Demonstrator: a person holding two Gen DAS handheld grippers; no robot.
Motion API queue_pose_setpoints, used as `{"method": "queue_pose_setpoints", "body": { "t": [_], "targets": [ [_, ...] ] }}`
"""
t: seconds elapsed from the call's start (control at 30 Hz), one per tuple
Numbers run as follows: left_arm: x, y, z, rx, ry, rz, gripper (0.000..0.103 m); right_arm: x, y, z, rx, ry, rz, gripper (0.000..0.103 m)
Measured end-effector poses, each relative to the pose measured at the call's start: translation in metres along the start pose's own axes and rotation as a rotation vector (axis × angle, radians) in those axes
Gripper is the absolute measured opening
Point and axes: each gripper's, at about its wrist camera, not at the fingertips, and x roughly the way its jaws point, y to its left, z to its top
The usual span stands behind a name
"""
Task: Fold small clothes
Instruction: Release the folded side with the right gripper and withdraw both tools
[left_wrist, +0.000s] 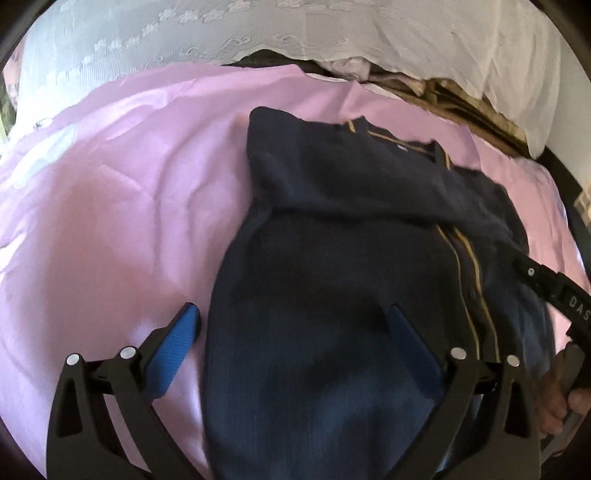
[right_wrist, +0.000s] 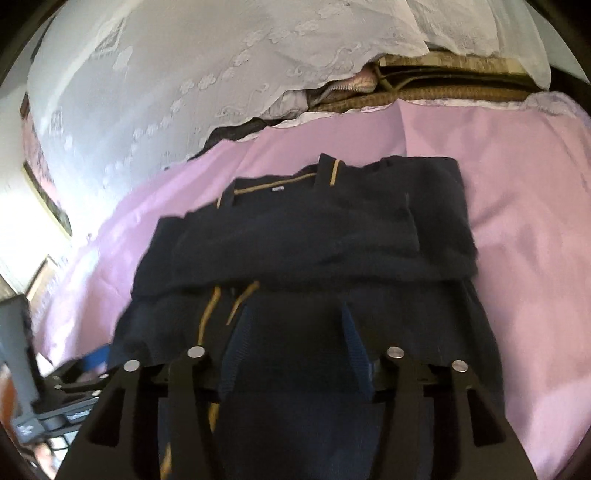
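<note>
We hold both tools over a navy knit sweater (left_wrist: 332, 280) with tan stripes, lying on the pink sheet (left_wrist: 110, 221) with its collar toward the far edge, its long axis running away from us, and a sleeve folded across the chest. Our left gripper (left_wrist: 291, 325) stands wide, one blue pad on the sheet at the sweater's left edge, the other over the knit. Our right gripper (right_wrist: 295, 336) is half open above the hem, gripping nothing, seemingly nearer.
</note>
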Motion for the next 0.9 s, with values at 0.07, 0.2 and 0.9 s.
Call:
{"method": "queue_pose_setpoints", "body": {
  "t": [0.07,0.2,0.9],
  "targets": [
    [-0.005,0.002,-0.012,0.007,0.018,-0.007,0.098,-0.007,0.004,-0.008,-0.027,-0.012,-0.020,0.064],
    [-0.017,0.002,-0.028,0.019,0.021,0.003,0.098,-0.010,0.001,-0.025,-0.026,0.048,-0.025,0.072],
    [-0.080,0.001,-0.116,0.049,0.040,-0.062,0.099,-0.097,0.000,-0.117,-0.108,0.078,0.076,0.092]
  ]
}}
